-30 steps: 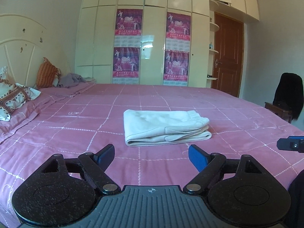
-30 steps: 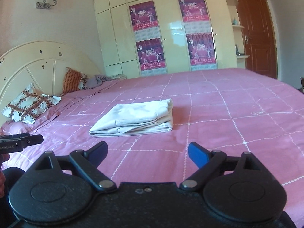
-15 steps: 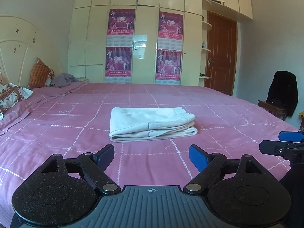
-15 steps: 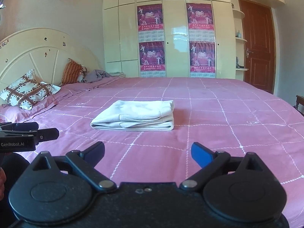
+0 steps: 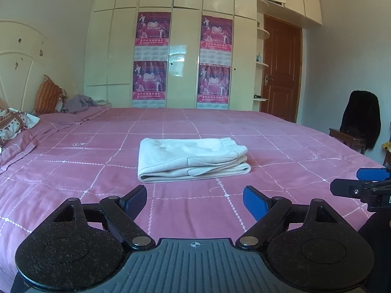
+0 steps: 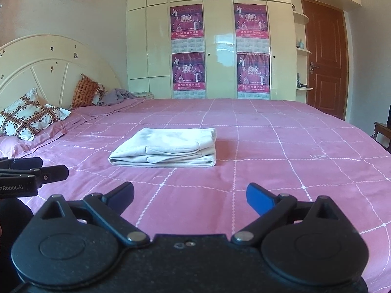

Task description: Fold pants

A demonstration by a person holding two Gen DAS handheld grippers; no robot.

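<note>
The posters (image 6: 187,48) on the wardrobe carry small print too fine to read. The chair (image 5: 352,136) by the door is mostly covered by a dark garment (image 5: 361,118). The patterned pillow (image 5: 12,124) is cut off by the left wrist view's left edge

**Light and picture quality, both wrist views**

Soft, even daylight; its source lies outside both pictures. Room moderately bright, colours slightly washed with a warm cast. Glare patches on the glossy wardrobe doors (image 5: 179,56) (image 6: 223,42). Folded pants (image 6: 166,147) throw a faint, short shadow on the bed cover (image 6: 281,151) to their right. Strong fisheye bending: wardrobe lines and the brown door (image 5: 281,70) bow outward, dark vignette in the corners. Focus sharp mid-frame, no motion blur. Near tool bodies dark, grainy.
</note>
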